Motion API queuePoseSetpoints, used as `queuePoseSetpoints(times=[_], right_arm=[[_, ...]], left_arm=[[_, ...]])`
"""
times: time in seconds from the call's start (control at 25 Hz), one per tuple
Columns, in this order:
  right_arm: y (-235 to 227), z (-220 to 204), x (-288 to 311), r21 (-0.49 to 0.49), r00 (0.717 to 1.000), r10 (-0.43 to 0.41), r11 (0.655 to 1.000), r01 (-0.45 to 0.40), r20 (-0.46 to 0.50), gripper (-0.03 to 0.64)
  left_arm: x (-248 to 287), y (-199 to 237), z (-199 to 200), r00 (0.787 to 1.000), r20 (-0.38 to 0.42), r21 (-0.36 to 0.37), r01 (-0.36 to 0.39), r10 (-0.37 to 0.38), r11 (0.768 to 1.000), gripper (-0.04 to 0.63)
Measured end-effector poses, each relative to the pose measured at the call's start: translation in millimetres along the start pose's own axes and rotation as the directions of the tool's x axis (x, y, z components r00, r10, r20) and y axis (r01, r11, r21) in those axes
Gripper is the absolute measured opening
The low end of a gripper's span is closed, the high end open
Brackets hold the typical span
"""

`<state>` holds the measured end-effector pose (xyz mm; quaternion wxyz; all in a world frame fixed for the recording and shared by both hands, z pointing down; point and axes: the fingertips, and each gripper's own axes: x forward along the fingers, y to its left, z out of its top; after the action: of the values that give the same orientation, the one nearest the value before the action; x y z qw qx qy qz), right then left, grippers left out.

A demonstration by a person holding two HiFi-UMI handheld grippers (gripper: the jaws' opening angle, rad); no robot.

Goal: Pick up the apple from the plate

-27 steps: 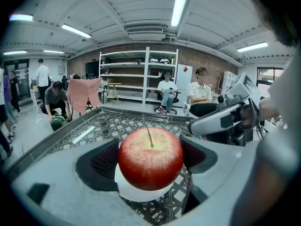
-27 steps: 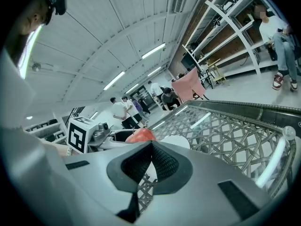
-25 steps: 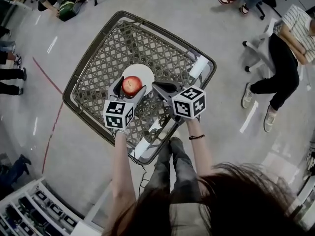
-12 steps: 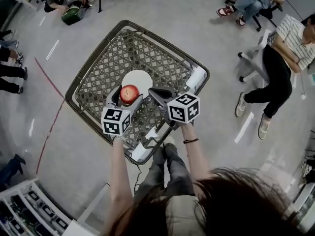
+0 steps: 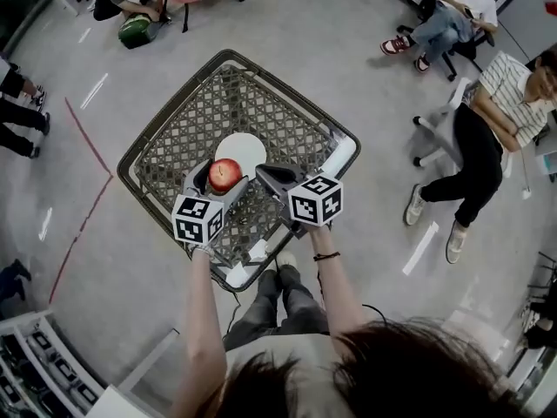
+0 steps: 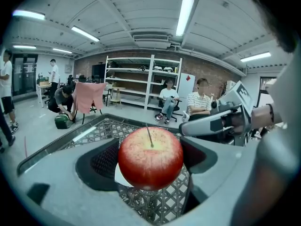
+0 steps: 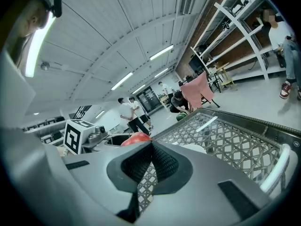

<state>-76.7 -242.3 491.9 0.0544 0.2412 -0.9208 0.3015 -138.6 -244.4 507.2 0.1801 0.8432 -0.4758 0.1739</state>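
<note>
A red apple (image 5: 224, 174) with a short stem is held between the jaws of my left gripper (image 5: 221, 178), lifted above the white plate (image 5: 244, 151) that lies in the shopping cart. From the left gripper view the apple (image 6: 150, 157) fills the space between the two grey jaws, with the plate partly showing below it. My right gripper (image 5: 269, 174) hovers just right of the apple with its jaws closed together and nothing between them. In the right gripper view the apple (image 7: 137, 138) peeks over the jaw tops, and the plate (image 7: 197, 148) lies beyond.
The wire-mesh shopping cart (image 5: 187, 129) stands on a grey floor, its white handle (image 5: 343, 155) at the right. Seated people (image 5: 487, 111) are at the right, others at the top left. A white shelf unit (image 5: 35, 373) is at the lower left.
The apple has risen off the plate in my left gripper and shifted slightly left. The head camera has pulled back. The right gripper has stayed beside it.
</note>
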Motion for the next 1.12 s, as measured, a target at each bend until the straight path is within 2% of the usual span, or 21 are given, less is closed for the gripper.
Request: queuePoseSetpoints(times=[0.68, 1.12], right_arm=[[56, 28, -23, -0.078, 0.995, 0.096, 0.993, -0.094, 0.029, 0.009], [87, 21, -37, -0.098, 0.986, 0.158, 0.983, -0.153, 0.043, 0.009]], left_arm=[[-64, -31, 27, 0.997, 0.081, 0.003, 0.003, -0.003, 1.000, 0.405], [-93, -60, 26, 0.993, 0.113, 0.033, 0.027, -0.030, 0.999, 0.405]])
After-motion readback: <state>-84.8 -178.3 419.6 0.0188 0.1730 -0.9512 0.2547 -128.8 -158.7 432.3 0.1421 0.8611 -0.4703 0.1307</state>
